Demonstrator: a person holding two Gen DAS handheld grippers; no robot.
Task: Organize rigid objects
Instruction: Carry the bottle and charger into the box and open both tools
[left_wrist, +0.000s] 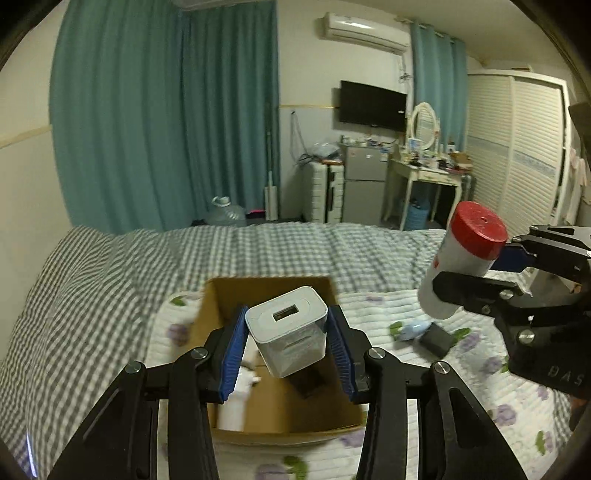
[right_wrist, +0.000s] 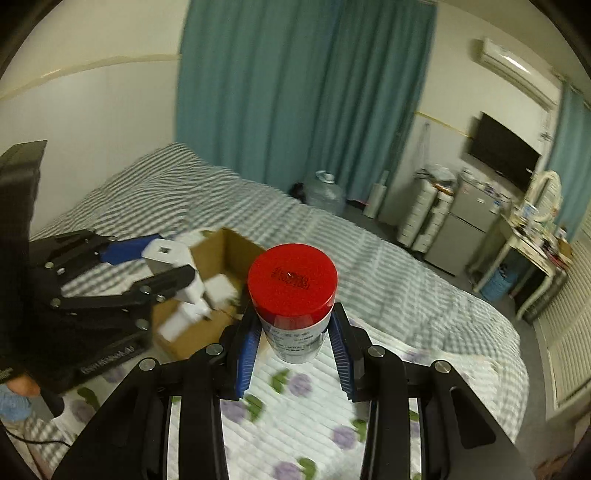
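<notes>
Left gripper (left_wrist: 288, 347) clamped on a white charger block (left_wrist: 291, 332). Blue pads (left_wrist: 232, 354) press both its sides, and its USB port faces up toward the lens. The block hangs in the air over the open cardboard box (left_wrist: 280, 413), which fills the 6 o'clock part of my left wrist view. Inside the box I can make out a white item (left_wrist: 236, 402) at about 7 o'clock and a dark item (left_wrist: 306, 380) under the block; both too blurred to name.

Right gripper (right_wrist: 293, 339) closed around a white bottle (right_wrist: 295, 336) with a red cap (right_wrist: 291, 284). The cap points up at the camera, with dark printed marks on top that I cannot read. From the left wrist view the same bottle (left_wrist: 458, 269) sits at 3 o'clock, tilted, cap (left_wrist: 478, 232) uppermost, held clear of the bed.

From the right wrist view the box (right_wrist: 225, 258) lies at 10 o'clock of the bottle, and my left gripper (right_wrist: 162, 266) with the charger block (right_wrist: 166, 254) is above it.

Box rests on a white quilt (left_wrist: 388, 306) printed with purple flowers, spread over a grey checked bedsheet (left_wrist: 110, 280). Still out on the quilt, at 4 o'clock from the box in the left view: a small dark box (left_wrist: 437, 338) touching a pale blue object (left_wrist: 412, 330).

Room beyond: teal curtains (left_wrist: 166, 110), wall television (left_wrist: 373, 105), small fridge (left_wrist: 364, 184), dressing table (left_wrist: 424, 177) with round mirror.
</notes>
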